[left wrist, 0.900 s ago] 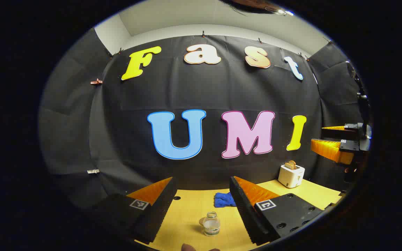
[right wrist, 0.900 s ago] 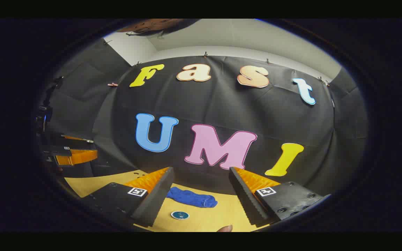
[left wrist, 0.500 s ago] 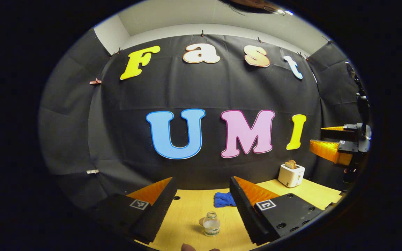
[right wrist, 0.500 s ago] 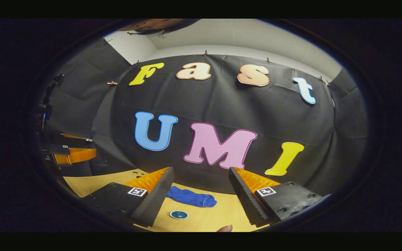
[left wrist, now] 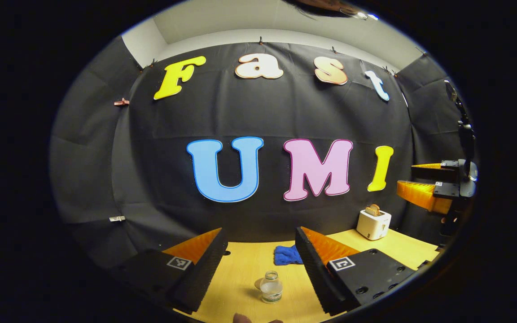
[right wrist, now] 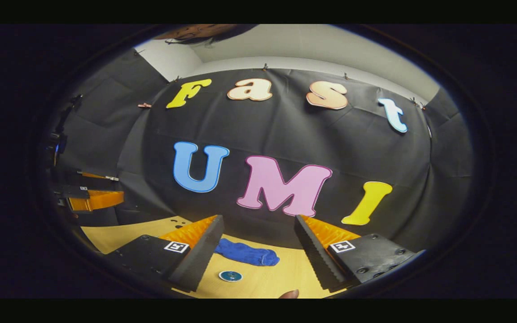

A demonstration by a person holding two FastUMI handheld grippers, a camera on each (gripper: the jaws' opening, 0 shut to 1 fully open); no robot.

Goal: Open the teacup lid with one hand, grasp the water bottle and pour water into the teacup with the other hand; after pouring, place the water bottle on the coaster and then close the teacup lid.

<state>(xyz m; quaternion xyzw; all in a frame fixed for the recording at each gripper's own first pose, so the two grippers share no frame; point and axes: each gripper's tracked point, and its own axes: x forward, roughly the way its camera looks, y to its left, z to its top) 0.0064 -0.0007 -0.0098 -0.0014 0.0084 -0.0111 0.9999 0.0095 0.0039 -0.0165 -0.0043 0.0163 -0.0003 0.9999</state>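
Little moved since earlier frames; both views tipped slightly. Left gripper (left wrist: 258,264), right gripper (right wrist: 258,251): fingers wide, empty. Small clear glass water bottle (left wrist: 271,287) upright mid-worktop (left wrist: 240,278); round teal coaster (right wrist: 230,276) nearby. Risk: off-centre approach topples bottle

Left gripper (left wrist: 258,264), bottom of left gripper view: two wedge fingers, black foam w/ ribbed inner faces, orange ribbed tops. Each sits on a black block w/ a small white square b/w marker; right block has several round screw holes.

Right gripper (right wrist: 258,255), bottom of right gripper view: same build, black serrated foam, orange ribbed upper sides, white square markers, screw holes on right block. Same gripper at right edge of left gripper view: orange fingers, black body, tiny white marker. A fingertip (right wrist: 289,294) peeks at bottom edge, centre-right.
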